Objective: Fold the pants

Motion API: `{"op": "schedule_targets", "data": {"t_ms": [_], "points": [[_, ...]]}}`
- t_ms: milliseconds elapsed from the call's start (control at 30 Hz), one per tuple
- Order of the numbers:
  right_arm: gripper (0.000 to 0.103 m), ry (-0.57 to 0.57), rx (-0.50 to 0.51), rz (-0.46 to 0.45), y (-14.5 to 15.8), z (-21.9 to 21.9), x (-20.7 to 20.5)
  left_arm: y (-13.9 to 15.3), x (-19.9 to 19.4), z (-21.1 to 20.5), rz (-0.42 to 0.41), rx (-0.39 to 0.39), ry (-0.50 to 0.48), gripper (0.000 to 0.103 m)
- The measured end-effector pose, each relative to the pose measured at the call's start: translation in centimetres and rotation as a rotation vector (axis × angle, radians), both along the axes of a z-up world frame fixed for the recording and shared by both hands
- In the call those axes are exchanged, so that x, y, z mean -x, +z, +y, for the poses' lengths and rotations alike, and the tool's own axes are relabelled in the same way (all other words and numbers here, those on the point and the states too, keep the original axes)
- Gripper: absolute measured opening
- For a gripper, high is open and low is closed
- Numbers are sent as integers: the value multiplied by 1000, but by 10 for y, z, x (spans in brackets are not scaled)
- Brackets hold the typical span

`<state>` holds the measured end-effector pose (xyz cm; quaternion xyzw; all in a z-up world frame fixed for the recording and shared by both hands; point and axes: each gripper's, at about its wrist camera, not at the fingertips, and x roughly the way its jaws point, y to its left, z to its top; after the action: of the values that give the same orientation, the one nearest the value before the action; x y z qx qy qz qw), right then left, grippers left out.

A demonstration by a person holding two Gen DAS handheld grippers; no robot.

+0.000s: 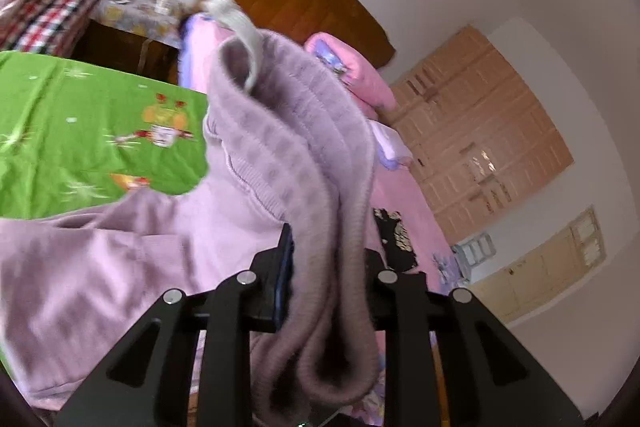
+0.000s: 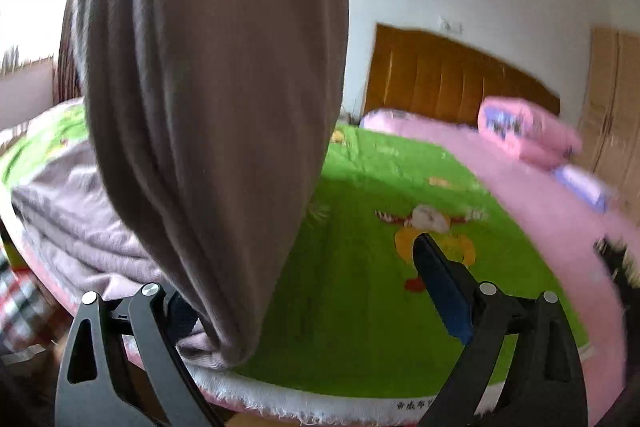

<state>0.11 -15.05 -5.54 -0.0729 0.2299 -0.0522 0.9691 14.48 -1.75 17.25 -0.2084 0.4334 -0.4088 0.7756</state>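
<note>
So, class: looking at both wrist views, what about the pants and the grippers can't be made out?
- Left wrist view: the left gripper right finger is hidden behind the gripped pants.
- Right wrist view: the pants' upper end is cut off by the frame edge; the right gripper left pad is mostly hidden by hanging fabric.
</note>
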Motion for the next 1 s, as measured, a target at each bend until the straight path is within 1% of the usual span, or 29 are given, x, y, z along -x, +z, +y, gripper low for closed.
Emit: {"op": "schedule_targets", "data": {"t_ms": [67,133,167,233,267,300,333,367,400,433,467,533,600,633,667,700,733,800,867,900,933,967,1000], "points": [[90,-8,78,10,-6,9,1,-14,-6,28,22,-18,57,23],[90,-28,124,14,-11,12,4,-43,-14,65,76,-14,130,23],[90,-37,134,10,-12,10,6,-69,-20,92,117,-3,181,23],[90,-33,142,6,-13,9,10,-133,-23,144,243,57,268,23],[90,-21,153,13,-15,10,9,-160,-22,161,298,81,292,23],[90,-13,159,17,-16,10,7,-189,-20,176,343,118,300,23],[90,-10,166,21,-17,12,6,-222,-15,190,379,182,297,23],[90,-10,176,27,-19,14,5,-239,-12,196,378,222,290,22],[90,-7,178,31,-20,14,4,-243,-10,199,355,248,282,22],[90,-6,178,33,-20,13,4,-241,-6,200,320,258,276,21],[90,-8,183,37,-19,12,3,-233,-5,197,286,229,274,21],[90,-10,197,33,-14,15,4,-203,-3,188,194,169,258,21],[90,-7,206,11,-7,18,7,-169,3,185,110,151,247,20],[90,0,206,5,-3,20,8,-148,10,187,47,158,243,20],[90,15,206,-10,2,24,12,-137,16,189,14,159,242,20],[91,29,212,-24,4,27,14,-127,21,193,-26,142,250,21],[91,46,226,-33,5,32,16,-124,24,199,-41,118,265,21],[91,80,269,-14,-2,43,14,-142,25,215,-6,102,300,21],[91,89,285,43,-17,45,7,-179,20,229,71,65,351,21],[91,92,267,55,-20,42,5,-204,16,234,125,36,378,22],[91,101,233,57,-21,39,5,-226,16,241,153,101,373,22],[91,100,222,63,-20,38,4,-238,14,246,153,184,368,22],[91,102,231,63,-20,39,4,-242,16,250,164,228,367,22]]}}
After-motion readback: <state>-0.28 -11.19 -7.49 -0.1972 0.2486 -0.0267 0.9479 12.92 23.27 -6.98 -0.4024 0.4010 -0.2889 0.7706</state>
